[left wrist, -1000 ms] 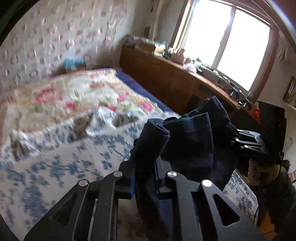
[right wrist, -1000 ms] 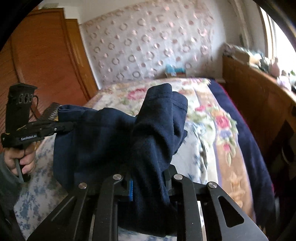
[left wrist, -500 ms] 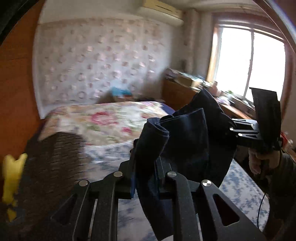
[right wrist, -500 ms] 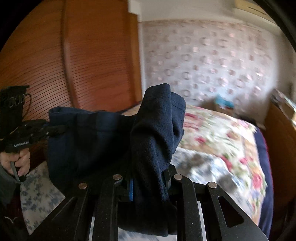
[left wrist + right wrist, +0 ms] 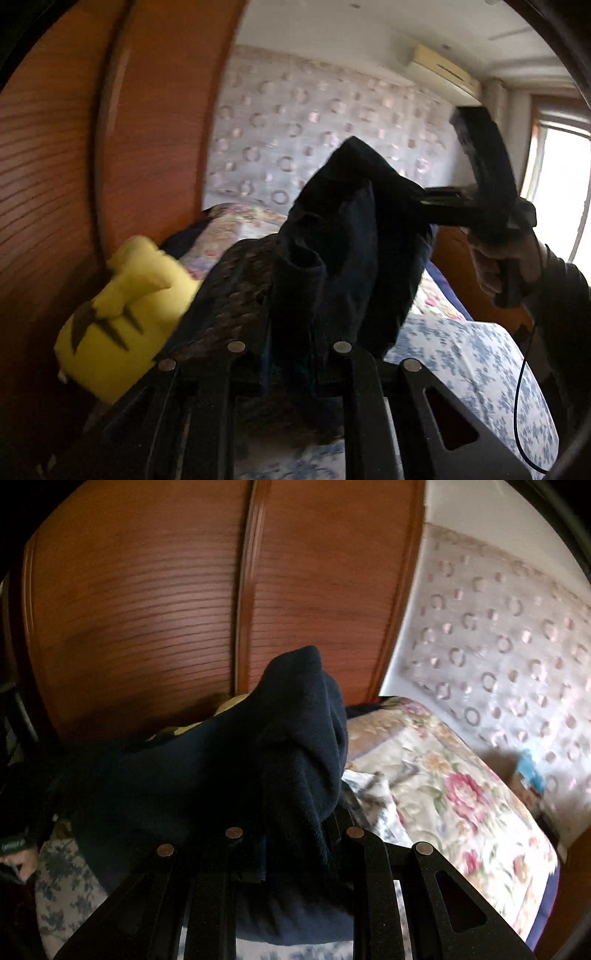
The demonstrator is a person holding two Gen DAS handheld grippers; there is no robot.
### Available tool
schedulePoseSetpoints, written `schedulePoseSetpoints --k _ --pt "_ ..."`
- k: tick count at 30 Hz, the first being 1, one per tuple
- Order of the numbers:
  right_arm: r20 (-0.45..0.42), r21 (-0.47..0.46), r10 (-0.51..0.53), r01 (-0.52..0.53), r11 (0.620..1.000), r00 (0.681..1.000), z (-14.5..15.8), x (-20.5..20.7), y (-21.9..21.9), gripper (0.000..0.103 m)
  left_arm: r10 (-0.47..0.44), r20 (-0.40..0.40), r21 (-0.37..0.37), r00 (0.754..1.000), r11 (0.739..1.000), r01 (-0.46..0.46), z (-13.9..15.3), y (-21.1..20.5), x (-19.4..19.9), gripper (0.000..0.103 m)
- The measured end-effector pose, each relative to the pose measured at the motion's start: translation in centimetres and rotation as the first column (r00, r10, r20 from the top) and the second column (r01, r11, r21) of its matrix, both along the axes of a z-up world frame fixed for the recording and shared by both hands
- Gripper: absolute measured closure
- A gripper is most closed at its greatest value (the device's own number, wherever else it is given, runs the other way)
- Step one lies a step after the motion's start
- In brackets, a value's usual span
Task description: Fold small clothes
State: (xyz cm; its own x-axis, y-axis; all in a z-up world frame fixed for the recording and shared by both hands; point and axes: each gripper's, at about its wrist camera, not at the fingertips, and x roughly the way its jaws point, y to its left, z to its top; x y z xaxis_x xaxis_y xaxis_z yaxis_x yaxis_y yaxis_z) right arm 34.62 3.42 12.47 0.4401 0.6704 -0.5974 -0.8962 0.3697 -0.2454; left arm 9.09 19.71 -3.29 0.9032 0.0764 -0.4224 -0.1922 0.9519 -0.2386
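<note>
A dark navy garment [image 5: 351,258] hangs bunched in the air above the bed, held at two spots. My left gripper [image 5: 288,354] is shut on one bunched edge of it. My right gripper [image 5: 295,834] is shut on another thick fold of the navy garment [image 5: 221,775]. In the left wrist view the right gripper [image 5: 417,203] shows from the side, pinching the cloth's far end, with a hand [image 5: 506,266] on its handle. The lower part of the cloth is hidden behind my fingers.
A wooden wardrobe [image 5: 166,590] stands close at the left. A yellow plush toy [image 5: 122,321] and a dark woven item [image 5: 229,302] lie beside it. The bed has a floral quilt [image 5: 461,794] and a blue-flowered sheet [image 5: 461,362]. A patterned wall [image 5: 295,122] is behind.
Both grippers have swung left with the garment, away from the window toward the wardrobe. The yellow toy has come close into the left view. Both grips are unchanged.
</note>
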Motion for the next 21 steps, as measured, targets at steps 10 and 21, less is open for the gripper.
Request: schedulePoseSetpoints --k 10,21 --pt "-0.059 -0.046 -0.191 0.188 0.981 0.98 -3.3 3.7 1.1 0.048 0.075 -0.113 0.04 0.991 0.997 -0.071 -3.4 2.3 0.0 0.07" --pt "-0.073 0.142 -0.348 0.355 0.924 0.935 -5.8 -11.2 -7.5 0.04 -0.013 -0.029 0.153 1.0 0.988 0.018 -0.2 -1.9 -1.8 0.022"
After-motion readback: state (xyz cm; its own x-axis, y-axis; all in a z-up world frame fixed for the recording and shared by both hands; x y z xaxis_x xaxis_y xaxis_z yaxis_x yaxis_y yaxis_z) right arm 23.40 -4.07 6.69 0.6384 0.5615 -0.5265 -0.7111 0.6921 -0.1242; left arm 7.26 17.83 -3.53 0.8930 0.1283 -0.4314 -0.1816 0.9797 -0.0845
